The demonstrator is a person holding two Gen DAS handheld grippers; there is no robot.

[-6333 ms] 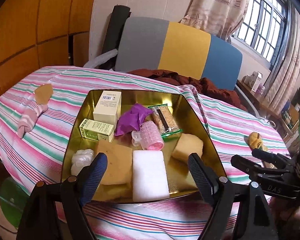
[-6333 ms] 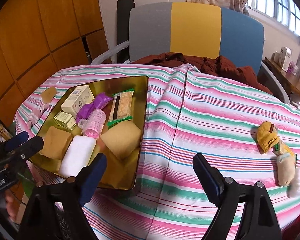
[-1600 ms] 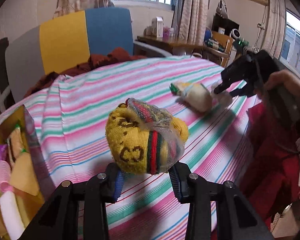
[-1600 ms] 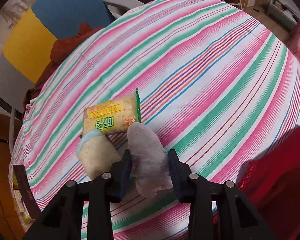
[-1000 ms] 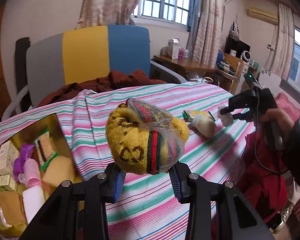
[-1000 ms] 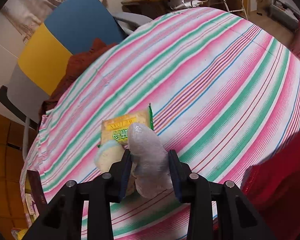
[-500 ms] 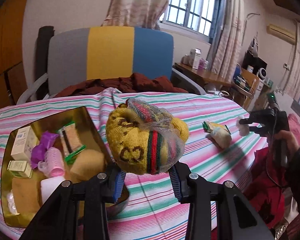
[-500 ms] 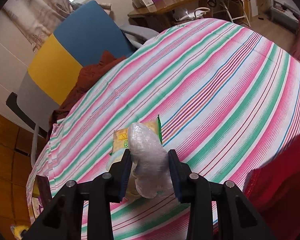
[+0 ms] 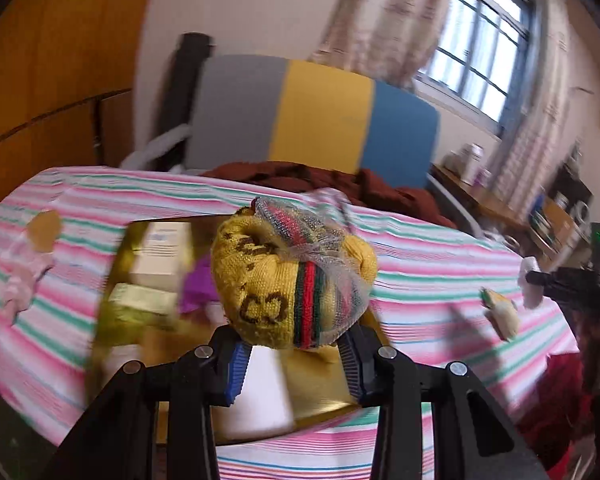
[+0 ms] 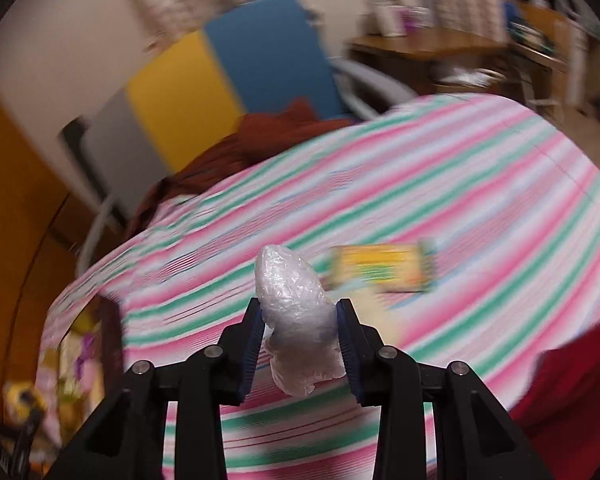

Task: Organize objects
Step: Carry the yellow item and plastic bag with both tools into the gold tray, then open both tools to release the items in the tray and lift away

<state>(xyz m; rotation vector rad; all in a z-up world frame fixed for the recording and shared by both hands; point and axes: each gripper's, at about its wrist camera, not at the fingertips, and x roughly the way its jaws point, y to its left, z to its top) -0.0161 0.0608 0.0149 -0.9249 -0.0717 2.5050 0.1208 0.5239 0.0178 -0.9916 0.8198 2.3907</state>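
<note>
The left gripper (image 9: pixel 294 354) has its jaws nearly closed on a yellow knitted bundle (image 9: pixel 284 284) with a red-and-green band, wrapped in clear netting; the blue pads press on its lower sides. In the left wrist view the bundle hangs in front of a gold tray (image 9: pixel 324 386) that sits on the striped counter (image 9: pixel 420 264). The tray holds a white box (image 9: pixel 160 254), a pale green box (image 9: pixel 140 298), something purple (image 9: pixel 196 288) and a white block (image 9: pixel 260 392) at its near edge (all blurred). A pink sock (image 9: pixel 20 280) lies on the cloth well left of the tray.

The right gripper (image 10: pixel 300 340) has its jaws almost shut on a wad of crinkled clear plastic (image 10: pixel 294 312), which sticks out above and below the pads. Just to its right in that view, a yellow snack packet (image 10: pixel 384 270) lies on the stripes, too blurred to read. The same gripper shows at the far right of the left wrist view, with a pale lump (image 9: pixel 502 314) on the cloth near it.

Beyond the counter stands a grey, yellow and blue chair (image 9: pixel 320 116) with dark red cloth (image 9: pixel 332 180) heaped on its seat.
</note>
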